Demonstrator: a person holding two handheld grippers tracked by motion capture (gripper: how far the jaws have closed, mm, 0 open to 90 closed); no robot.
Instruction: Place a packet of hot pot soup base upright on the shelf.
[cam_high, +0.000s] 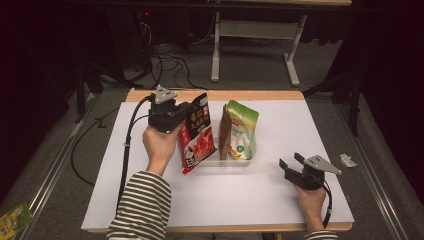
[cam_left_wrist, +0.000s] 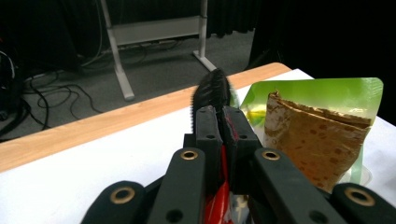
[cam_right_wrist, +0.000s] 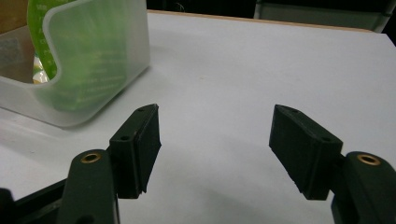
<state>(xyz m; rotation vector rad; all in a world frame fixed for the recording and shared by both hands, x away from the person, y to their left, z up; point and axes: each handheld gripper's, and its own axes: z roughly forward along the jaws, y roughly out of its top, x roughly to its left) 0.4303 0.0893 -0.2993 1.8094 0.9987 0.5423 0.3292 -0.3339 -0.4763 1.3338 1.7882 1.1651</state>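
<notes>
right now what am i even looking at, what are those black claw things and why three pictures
No robot here: a person at a table holds a hand-operated gripper in each hand. The high view looks down from above; the other two pictures come from small cameras riding on each gripper, looking along its black fingers.

The left gripper is shut on a red snack bag, held up by its top edge. The right gripper is open and empty, low over the white table.

In the middle sits a clear plastic bin with a green snack bag and a brown bag standing in it. The red snack bag hangs beside the bin, its bottom near the bin's left end.
</notes>
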